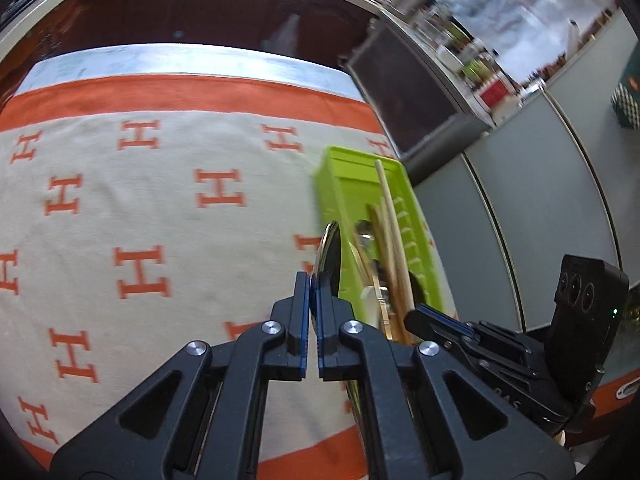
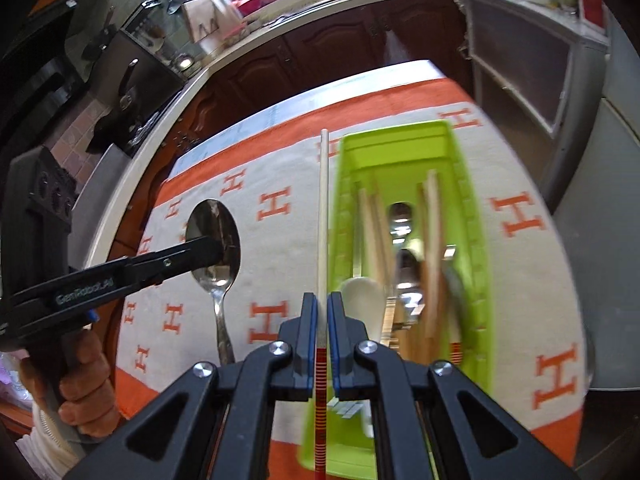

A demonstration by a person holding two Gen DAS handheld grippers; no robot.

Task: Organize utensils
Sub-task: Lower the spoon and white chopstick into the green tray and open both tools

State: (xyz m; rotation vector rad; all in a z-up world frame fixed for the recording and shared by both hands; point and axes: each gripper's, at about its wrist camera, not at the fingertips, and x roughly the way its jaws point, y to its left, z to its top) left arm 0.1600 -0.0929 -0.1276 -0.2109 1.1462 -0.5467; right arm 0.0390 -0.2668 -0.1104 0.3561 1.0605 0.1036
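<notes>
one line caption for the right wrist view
Right gripper clamps a chopstick beside the green tray.

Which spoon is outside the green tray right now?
The metal spoon clamped by its bowl in the left gripper, held over the cloth. The white spoon and the other metal ones lie inside the green tray.

Both grippers are black plastic linkages with triangular cut-outs and round silver screws at the pivots behind the jaws. The left gripper [image 1: 313,292] and right gripper [image 2: 323,312] carry blue pads on the inner jaw faces. The left one's arm bears white "GenRobot.AI" lettering. The hand [image 2: 86,384] on its grip shows a white ribbed cuff below.
</notes>
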